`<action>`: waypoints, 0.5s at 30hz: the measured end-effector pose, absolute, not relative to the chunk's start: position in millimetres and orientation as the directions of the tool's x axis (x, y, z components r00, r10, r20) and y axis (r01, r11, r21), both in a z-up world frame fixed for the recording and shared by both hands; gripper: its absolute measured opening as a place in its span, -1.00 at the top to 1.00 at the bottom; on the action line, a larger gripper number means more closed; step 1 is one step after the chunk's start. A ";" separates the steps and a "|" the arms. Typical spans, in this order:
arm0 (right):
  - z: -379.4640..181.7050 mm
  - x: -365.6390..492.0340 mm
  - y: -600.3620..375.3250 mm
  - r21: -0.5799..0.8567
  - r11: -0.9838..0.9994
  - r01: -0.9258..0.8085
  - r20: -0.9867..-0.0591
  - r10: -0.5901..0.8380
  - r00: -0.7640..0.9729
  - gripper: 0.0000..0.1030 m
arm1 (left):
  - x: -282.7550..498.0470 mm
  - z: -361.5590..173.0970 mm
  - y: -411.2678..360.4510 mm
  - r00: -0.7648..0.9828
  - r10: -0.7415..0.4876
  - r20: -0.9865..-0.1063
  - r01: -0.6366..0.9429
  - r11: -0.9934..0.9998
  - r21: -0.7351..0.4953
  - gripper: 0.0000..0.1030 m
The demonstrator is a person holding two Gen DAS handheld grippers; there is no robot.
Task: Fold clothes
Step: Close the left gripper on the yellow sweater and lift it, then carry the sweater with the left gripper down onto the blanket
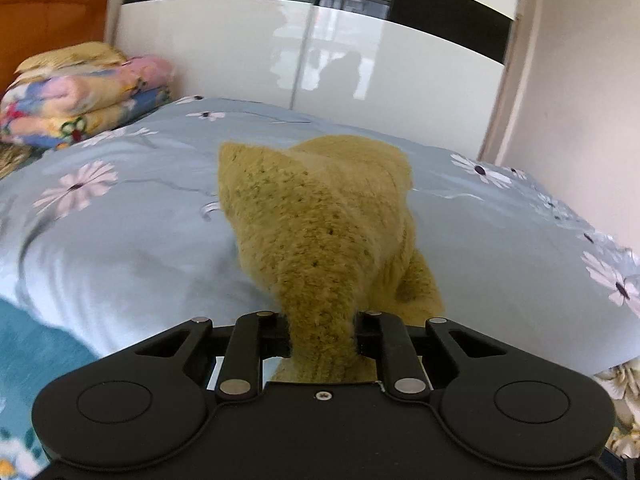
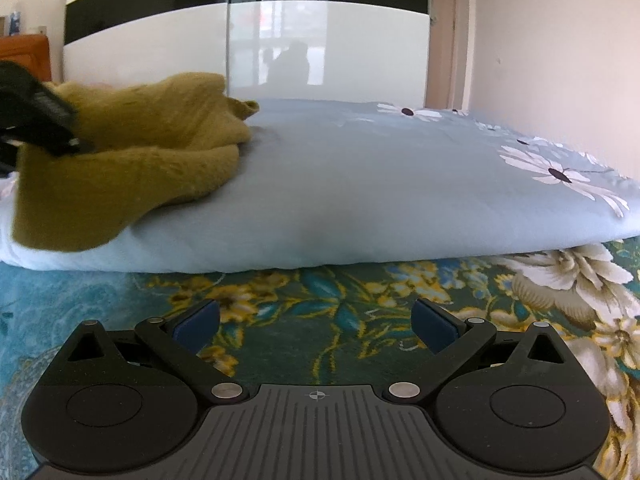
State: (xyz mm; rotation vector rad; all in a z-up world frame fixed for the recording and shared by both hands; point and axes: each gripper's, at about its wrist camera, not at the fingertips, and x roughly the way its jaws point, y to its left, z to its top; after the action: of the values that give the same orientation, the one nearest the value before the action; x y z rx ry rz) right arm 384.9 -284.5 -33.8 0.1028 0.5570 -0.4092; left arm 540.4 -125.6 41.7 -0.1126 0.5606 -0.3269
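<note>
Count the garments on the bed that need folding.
1. A mustard knit sweater lies on the light blue flowered quilt, one end pinched in the left gripper. The folded blankets beside the quilt could hide others.

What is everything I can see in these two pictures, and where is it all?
knitted sweater: one, mustard yellow, bunched on the quilt
quilt: one, pale blue with white daisies, spread over the bed
bedspread: one, teal with yellow and white flowers, under the quilt
folded blankets: one stack, multicoloured floral, far left on the bed
wardrobe: one, glossy white with a black band, behind the bed
left claw: one, black, shut on the sweater
right claw: one, black with blue pads, open above the bedspread
</note>
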 end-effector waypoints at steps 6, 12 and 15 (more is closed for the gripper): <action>-31.0 384.6 -280.1 -0.024 0.920 0.392 -0.525 -0.345 0.778 -0.99 | 512.2 43.6 -89.7 0.802 -0.312 -0.510 0.231 0.948 -0.218 0.68; -29.5 385.2 -276.3 -0.033 0.923 0.382 -0.521 -0.342 0.782 -0.99 | 478.2 39.6 -62.2 0.796 -0.303 -0.524 0.182 0.945 -0.271 0.70; -27.5 384.8 -273.7 -0.039 0.925 0.378 -0.514 -0.343 0.786 -1.00 | 457.5 40.7 -52.9 0.801 -0.303 -0.515 0.178 0.944 -0.278 0.72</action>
State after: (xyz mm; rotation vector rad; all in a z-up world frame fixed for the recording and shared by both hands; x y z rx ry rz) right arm 384.8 -273.7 -27.5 0.0676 0.5409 -0.3892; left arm 457.5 -52.9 40.7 -0.2216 0.5873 -0.2603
